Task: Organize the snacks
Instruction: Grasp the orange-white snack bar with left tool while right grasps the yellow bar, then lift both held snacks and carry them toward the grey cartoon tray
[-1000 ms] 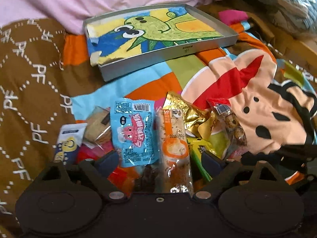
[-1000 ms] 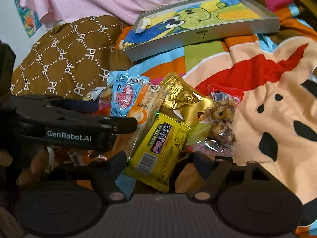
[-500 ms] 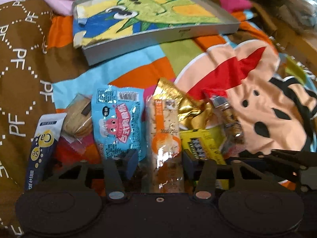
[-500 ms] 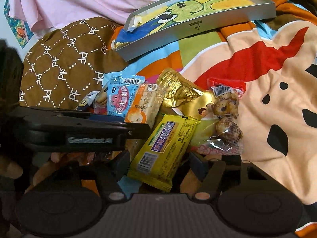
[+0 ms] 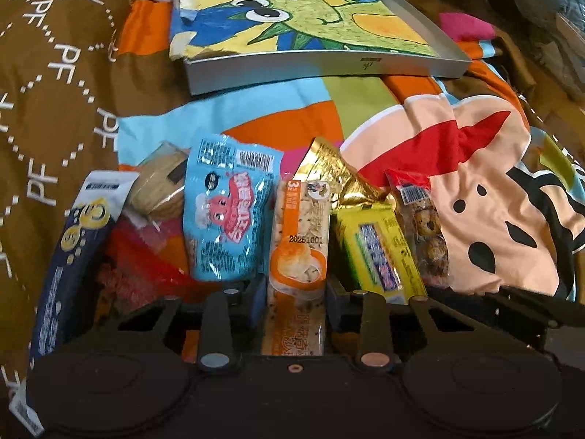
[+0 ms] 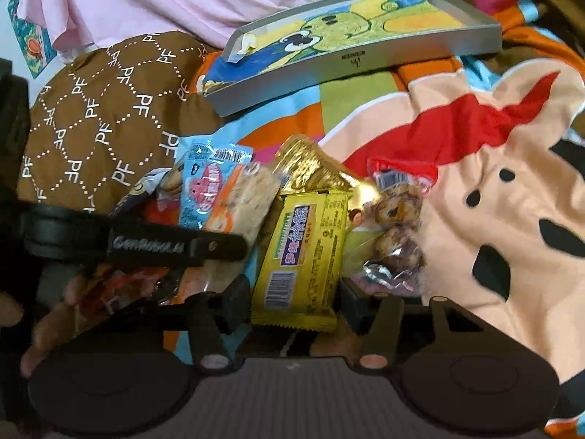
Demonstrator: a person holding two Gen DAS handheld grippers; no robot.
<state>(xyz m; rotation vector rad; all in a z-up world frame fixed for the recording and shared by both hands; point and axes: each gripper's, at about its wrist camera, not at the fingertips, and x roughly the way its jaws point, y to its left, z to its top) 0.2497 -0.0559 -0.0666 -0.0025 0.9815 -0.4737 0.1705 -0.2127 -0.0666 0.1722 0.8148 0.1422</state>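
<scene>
A pile of snack packets lies on a colourful blanket. My left gripper [image 5: 297,301] is shut on the orange-and-clear cracker bar [image 5: 298,241], its fingers pressed on both sides. Beside the bar lie a blue packet [image 5: 228,216], a gold pouch [image 5: 334,179], a yellow bar [image 5: 376,252] and a clear cookie pack [image 5: 424,226]. My right gripper [image 6: 297,301] is shut on the near end of the yellow bar [image 6: 307,252]. The left gripper [image 6: 175,245] shows in the right wrist view over the cracker bar [image 6: 245,201].
A shallow grey tray [image 5: 321,69] with a green dinosaur drawing lies beyond the pile; it also shows in the right wrist view [image 6: 351,62]. A brown patterned cushion [image 5: 47,91] is at left. A navy tablet tube [image 5: 73,241] and a round biscuit pack [image 5: 161,186] lie left of the blue packet.
Both grippers have closed from open: the left onto the cracker bar, the right onto the yellow bar. Both moved in closer to the pile.
</scene>
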